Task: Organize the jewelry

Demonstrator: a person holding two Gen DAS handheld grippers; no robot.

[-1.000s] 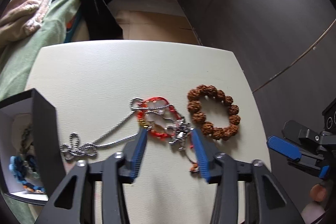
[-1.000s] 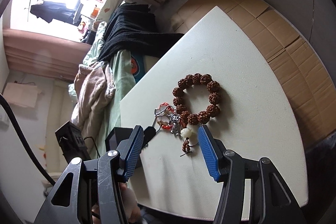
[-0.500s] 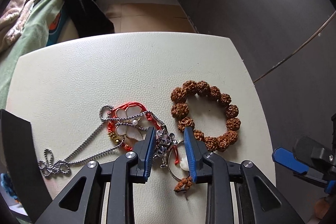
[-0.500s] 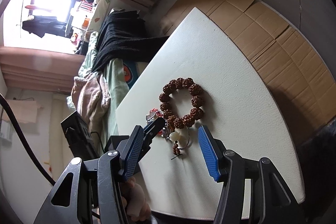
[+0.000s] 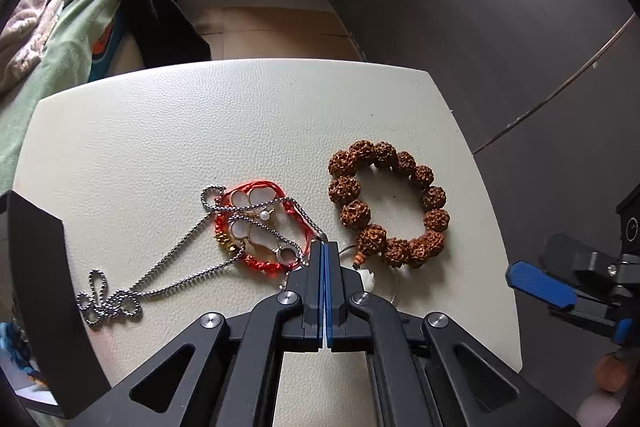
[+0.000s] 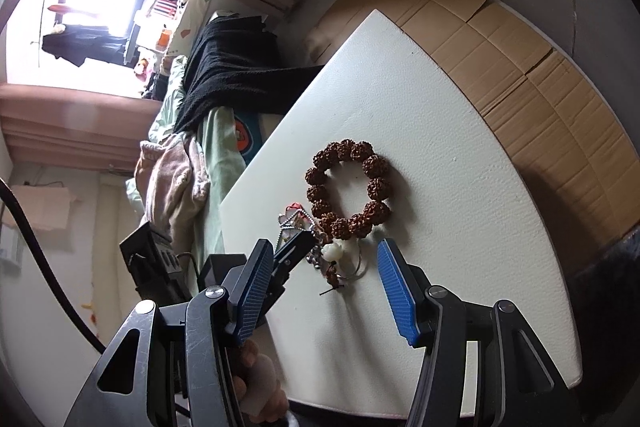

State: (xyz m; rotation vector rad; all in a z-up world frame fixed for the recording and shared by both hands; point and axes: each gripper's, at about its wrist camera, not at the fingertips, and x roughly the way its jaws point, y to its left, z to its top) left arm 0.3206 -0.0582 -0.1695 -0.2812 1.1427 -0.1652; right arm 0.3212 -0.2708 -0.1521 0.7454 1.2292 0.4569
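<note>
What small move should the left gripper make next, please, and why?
Probably a slow, short lift. The left gripper is shut at the end of the silver ball-chain necklace, which lies tangled over the red cord bracelet; a gentle lift would show whether they separate.

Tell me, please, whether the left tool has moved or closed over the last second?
Yes. The left tool went from wide open to shut and edged forward and right toward the brown bead bracelet, now pinching where the silver chain meets the red cord.
</note>
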